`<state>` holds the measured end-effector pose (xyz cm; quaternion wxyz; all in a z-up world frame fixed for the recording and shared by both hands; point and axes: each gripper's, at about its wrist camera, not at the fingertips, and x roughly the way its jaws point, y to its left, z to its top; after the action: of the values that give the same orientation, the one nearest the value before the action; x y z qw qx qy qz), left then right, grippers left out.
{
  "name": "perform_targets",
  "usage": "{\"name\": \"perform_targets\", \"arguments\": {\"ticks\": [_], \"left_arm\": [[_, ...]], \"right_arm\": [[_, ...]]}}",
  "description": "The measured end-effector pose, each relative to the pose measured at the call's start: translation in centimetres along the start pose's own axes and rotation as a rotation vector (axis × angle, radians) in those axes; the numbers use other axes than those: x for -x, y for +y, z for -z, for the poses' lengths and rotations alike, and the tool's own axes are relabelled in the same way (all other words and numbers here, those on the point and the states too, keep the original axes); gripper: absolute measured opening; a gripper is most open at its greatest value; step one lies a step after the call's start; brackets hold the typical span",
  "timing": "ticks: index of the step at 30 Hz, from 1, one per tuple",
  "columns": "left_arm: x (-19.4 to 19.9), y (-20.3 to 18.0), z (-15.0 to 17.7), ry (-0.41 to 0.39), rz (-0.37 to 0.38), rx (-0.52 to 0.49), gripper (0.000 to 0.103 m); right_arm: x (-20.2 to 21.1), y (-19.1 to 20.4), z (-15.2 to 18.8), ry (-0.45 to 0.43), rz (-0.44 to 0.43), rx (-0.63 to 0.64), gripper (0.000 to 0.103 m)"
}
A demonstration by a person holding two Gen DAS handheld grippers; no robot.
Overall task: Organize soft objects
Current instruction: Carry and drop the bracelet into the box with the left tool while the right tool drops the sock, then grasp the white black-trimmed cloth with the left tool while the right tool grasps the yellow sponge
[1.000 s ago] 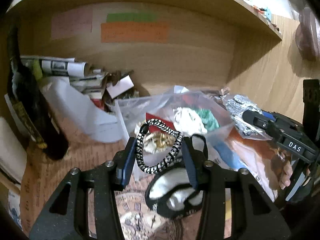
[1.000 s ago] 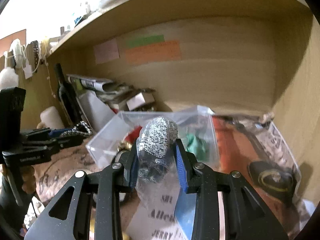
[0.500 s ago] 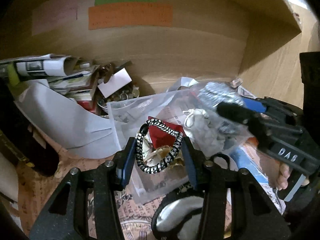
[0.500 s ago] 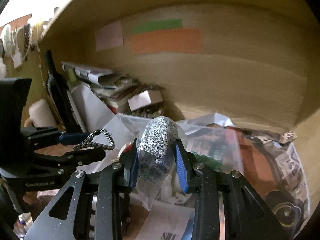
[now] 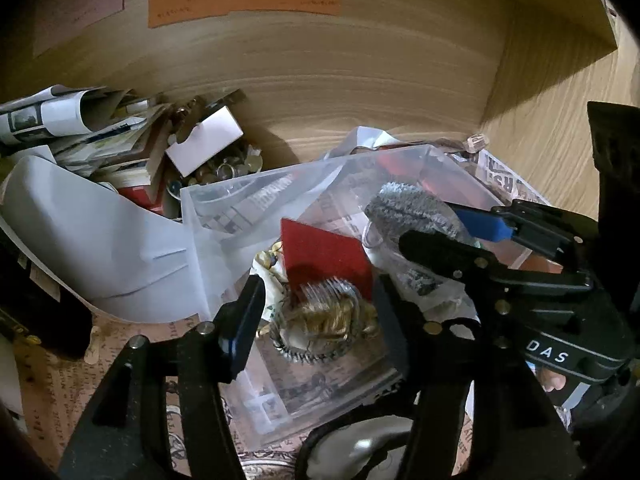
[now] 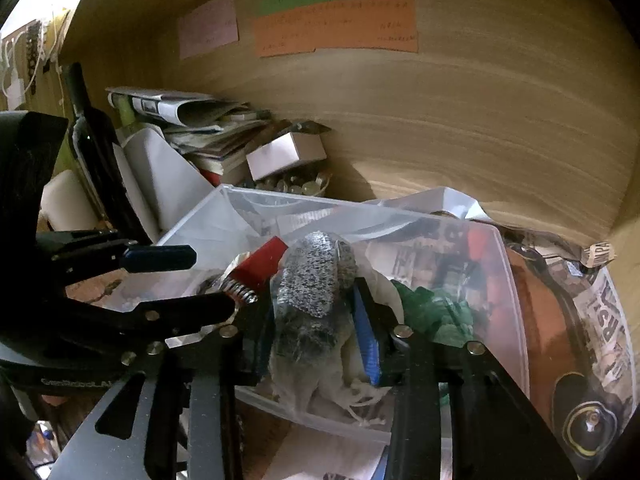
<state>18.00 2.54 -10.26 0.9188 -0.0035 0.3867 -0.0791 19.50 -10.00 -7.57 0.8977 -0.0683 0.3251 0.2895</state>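
Now, the left hand-held gripper point(image 5: 316, 304) hangs open and empty over the clear plastic bin point(image 5: 208, 216). The right hand-held gripper point(image 6: 316, 320) pinches a grey speckled bundle in a clear bag point(image 6: 316, 284) just above that bin. It looks light, squashy and slippery-wrapped, so mid-body suits. Beyond, paper notes point(image 6: 336, 28) on the shelf's back wall.

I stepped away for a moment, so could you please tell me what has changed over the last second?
The left gripper moved forward over the clear plastic box and opened, letting go of the black-and-white cord loop, which is no longer between its fingers. The right gripper also moved in over the box. It stays shut on the bagged grey speckled cloth. The papers and bottle at the back have not moved.
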Motion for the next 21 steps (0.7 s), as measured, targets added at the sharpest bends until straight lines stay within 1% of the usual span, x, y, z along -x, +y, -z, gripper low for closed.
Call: {"name": "perform_targets", "arguments": {"ticks": [2, 5, 10, 16, 18, 20, 21], "left_arm": [[0.2, 0.0, 0.0, -0.002, 0.002, 0.002, 0.059], [1.2, 0.1, 0.1, -0.022, 0.002, 0.003, 0.059], [4.2, -0.2, 0.2, -0.080, -0.008, 0.000, 0.062], [8.5, -0.5, 0.7, -0.172, -0.024, -0.001, 0.075], [9.5, -0.6, 1.0, -0.196, -0.037, -0.006, 0.084], [10.6, -0.8, 1.5, -0.220, -0.056, -0.009, 0.087], [11.0, -0.9, 1.8, -0.226, -0.060, -0.011, 0.088]], "right_arm": [[-0.2, 0.0, -0.1, 0.012, -0.008, -0.002, 0.044], [0.1, -0.3, -0.2, 0.014, -0.018, -0.018, 0.053], [1.9, -0.2, -0.7, -0.032, -0.016, -0.027, 0.059], [5.8, 0.3, -0.9, -0.117, 0.004, -0.014, 0.066], [7.0, 0.7, -0.7, -0.139, 0.010, -0.003, 0.069], [8.2, 1.1, -0.3, -0.160, 0.017, 0.012, 0.073], [8.6, 1.4, 0.0, -0.167, 0.023, 0.020, 0.074]]}}
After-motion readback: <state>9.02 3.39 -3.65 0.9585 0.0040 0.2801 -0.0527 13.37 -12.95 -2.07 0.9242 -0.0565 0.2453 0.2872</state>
